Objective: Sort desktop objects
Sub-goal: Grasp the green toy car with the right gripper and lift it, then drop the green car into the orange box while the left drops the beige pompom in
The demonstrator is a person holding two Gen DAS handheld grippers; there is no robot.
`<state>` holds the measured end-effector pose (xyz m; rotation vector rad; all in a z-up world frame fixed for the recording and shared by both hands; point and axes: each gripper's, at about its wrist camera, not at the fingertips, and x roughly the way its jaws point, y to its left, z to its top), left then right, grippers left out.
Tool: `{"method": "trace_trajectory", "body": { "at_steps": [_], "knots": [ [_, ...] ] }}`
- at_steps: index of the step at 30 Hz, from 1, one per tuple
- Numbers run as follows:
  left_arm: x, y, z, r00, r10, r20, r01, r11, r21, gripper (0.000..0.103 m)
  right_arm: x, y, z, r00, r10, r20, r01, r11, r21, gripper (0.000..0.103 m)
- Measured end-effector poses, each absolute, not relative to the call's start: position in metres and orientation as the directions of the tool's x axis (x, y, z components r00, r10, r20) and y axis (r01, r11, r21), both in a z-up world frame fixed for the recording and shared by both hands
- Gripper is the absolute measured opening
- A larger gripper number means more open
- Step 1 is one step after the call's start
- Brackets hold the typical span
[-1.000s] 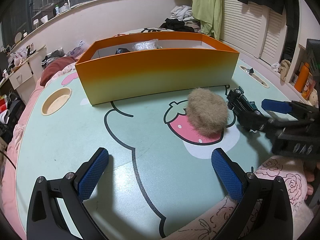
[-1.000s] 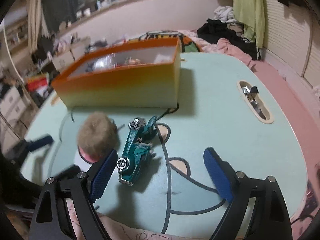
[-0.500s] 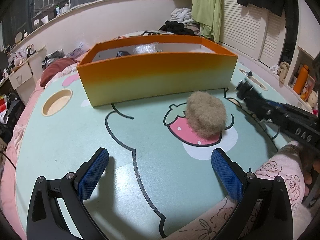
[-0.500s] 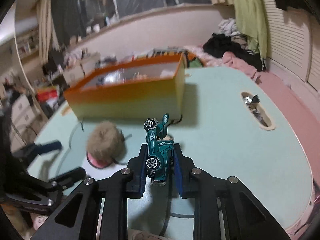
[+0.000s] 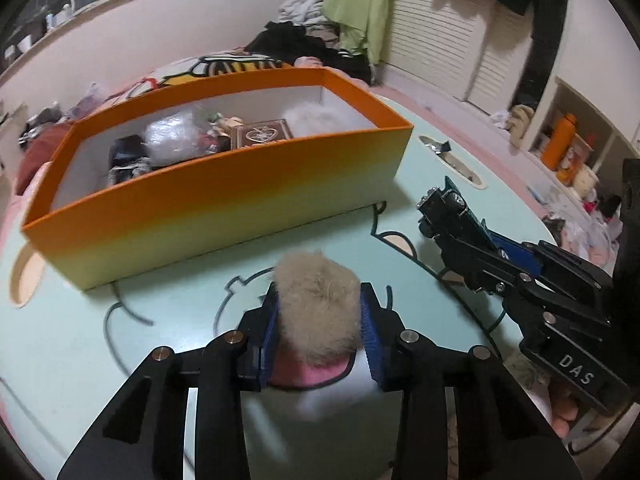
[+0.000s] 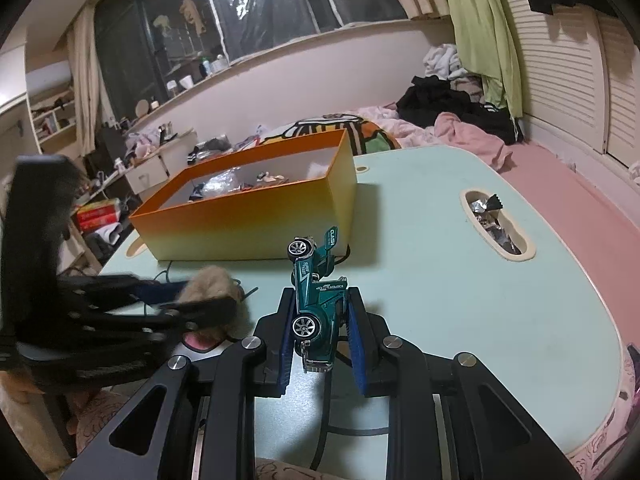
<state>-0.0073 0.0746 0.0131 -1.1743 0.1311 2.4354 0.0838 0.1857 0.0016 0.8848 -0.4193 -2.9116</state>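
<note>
Fur ball (image 5: 318,304) squeezed in left tongs (image 5: 319,334); toy car (image 6: 318,300) (wheels visible only rightward) clamped in right tongs (image 6: 319,334).

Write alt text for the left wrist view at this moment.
The left gripper, whose jaws have just been closing, clamps a tan fur ball on the mint-green table. Behind stands an orange box of odds and ends; to the right, the right gripper holds a toy car.

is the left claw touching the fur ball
Touching. The left wrist view shows both blue pads of the left claw pressed against the sides of the fur ball.
</note>
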Motion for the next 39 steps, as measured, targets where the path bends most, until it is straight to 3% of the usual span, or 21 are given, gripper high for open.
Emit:
{"method": "trace_trajectory", "body": {
  "at_steps": [3,9,13,17,18,19,20,21,23,26,31,35,39],
  "knots": [
    [0.002,0.057,0.02,-0.574,0.398,-0.715,-0.409,-0.896,-0.171,0.035,0.085,0.183,0.002,-0.83,-0.148,-0.537,-0.006,-0.961,0.275,0.023],
    [0.009,0.031,0.052,-0.672,0.359,-0.648,-0.356,-0.924,-0.143,0.035,0.068,0.173,0.039,-0.855,-0.15,-0.497,0.036,-0.972,0.232,0.023],
    [-0.017,0.014,0.1,-0.745,0.338,-0.575,-0.301,-0.94,-0.163,0.035,0.031,0.163,0.084,-0.889,-0.173,-0.425,0.08,-0.97,0.228,0.023],
    [-0.067,-0.002,0.109,-0.758,0.298,-0.58,-0.213,-0.954,-0.212,0.038,-0.017,0.152,0.1,-0.901,-0.147,-0.409,0.07,-0.978,0.197,0.023],
    [-0.076,-0.006,0.103,-0.753,0.28,-0.596,-0.184,-0.958,-0.219,0.051,-0.031,0.15,0.096,-0.899,-0.135,-0.417,0.063,-0.981,0.181,0.025],
    [-0.089,-0.009,0.093,-0.734,0.252,-0.63,-0.133,-0.964,-0.23,0.072,-0.04,0.149,0.089,-0.89,-0.123,-0.439,0.052,-0.984,0.171,0.041],
    [-0.093,-0.013,0.084,-0.725,0.233,-0.648,-0.097,-0.966,-0.239,0.075,-0.049,0.151,0.081,-0.874,-0.099,-0.476,0.023,-0.986,0.162,0.056],
    [-0.095,-0.017,0.076,-0.719,0.238,-0.653,-0.088,-0.963,-0.255,0.078,-0.057,0.155,0.071,-0.849,-0.103,-0.518,0.011,-0.984,0.176,0.062],
    [-0.099,-0.02,0.057,-0.694,0.268,-0.668,-0.1,-0.955,-0.279,0.078,-0.064,0.168,0.055,-0.809,-0.16,-0.565,0.013,-0.966,0.256,0.067],
    [-0.094,-0.012,0.055,-0.729,0.207,-0.652,-0.123,-0.977,-0.173,0.079,-0.054,0.183,0.053,-0.83,-0.177,-0.53,-0.001,-0.948,0.318,0.067],
    [-0.07,-0.014,0.075,-0.771,0.263,-0.58,-0.163,-0.962,-0.219,0.079,-0.027,0.195,0.075,-0.866,-0.173,-0.47,-0.001,-0.938,0.346,0.068],
    [-0.038,-0.01,0.085,-0.774,0.281,-0.567,-0.197,-0.958,-0.206,0.08,-0.002,0.181,0.079,-0.852,-0.168,-0.495,0.023,-0.958,0.286,0.076],
    [-0.005,-0.007,0.066,-0.737,0.287,-0.612,-0.222,-0.958,-0.183,0.081,0.025,0.153,0.052,-0.787,-0.152,-0.597,0.052,-0.982,0.181,0.078]
  ]
}}
